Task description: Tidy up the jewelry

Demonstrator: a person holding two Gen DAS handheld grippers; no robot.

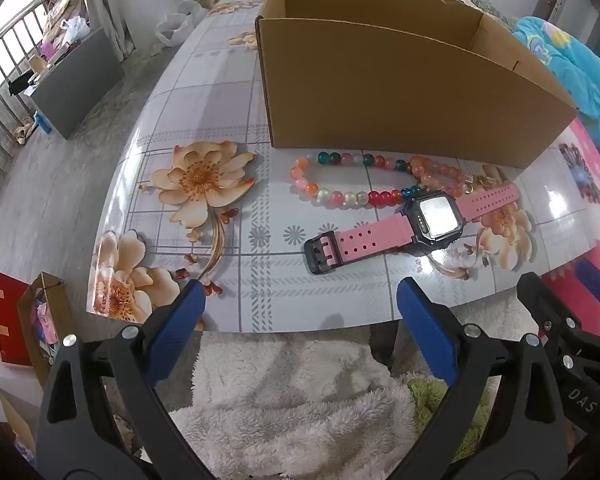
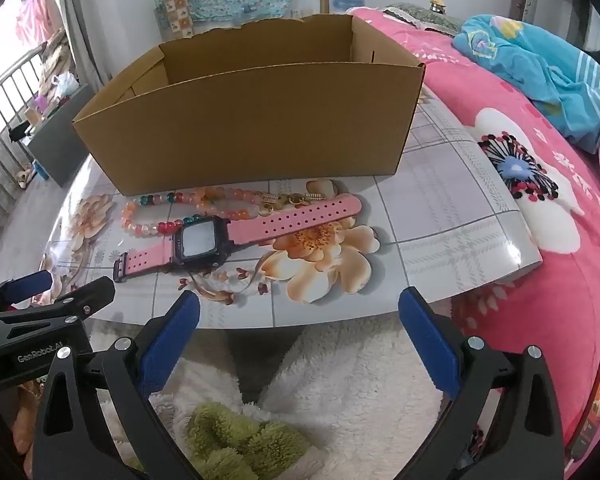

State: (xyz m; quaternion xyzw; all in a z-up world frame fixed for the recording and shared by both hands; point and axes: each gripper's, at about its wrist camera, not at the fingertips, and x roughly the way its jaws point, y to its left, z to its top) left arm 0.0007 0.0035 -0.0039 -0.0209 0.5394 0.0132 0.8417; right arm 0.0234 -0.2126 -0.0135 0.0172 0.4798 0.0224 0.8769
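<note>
Left gripper (image 1: 300,300): jaws spread wide, nothing between the blue pads, hanging over the table's near edge at 6 o'clock of the jewelry
Right gripper (image 2: 300,312): also spread wide and empty, just beside the left one, at 6 o'clock of the flower print
Watch (image 1: 412,224): pink strap, dark case, lying flat and face up on the table (image 1: 228,92), buckle end toward 8 o'clock, the long strap running out to 2 o'clock
Bead bracelets (image 1: 352,180): a multicoloured loop and an orange one, at 12 o'clock of the watch, touching the case and each other – a small gold charm piece (image 2: 296,199) sits against the strap's far end
Box (image 1: 400,92): open cardboard, at 12 o'clock of the beads, just beside them; its floor is hidden, so whether anything lies inside cannot be told
Snag risk: lifting the watch could drag a bracelet along, since the pieces touch at the case
Slip risk: the tabletop looks glossy and the strap lies flat – pads closing from above may skid off it or push it away
Roll risk: nudged beads could slide toward the near edge and drop to the fluffy rug
Wall risk: the box's near wall stands tall, so a low carry could catch on its rim
</note>
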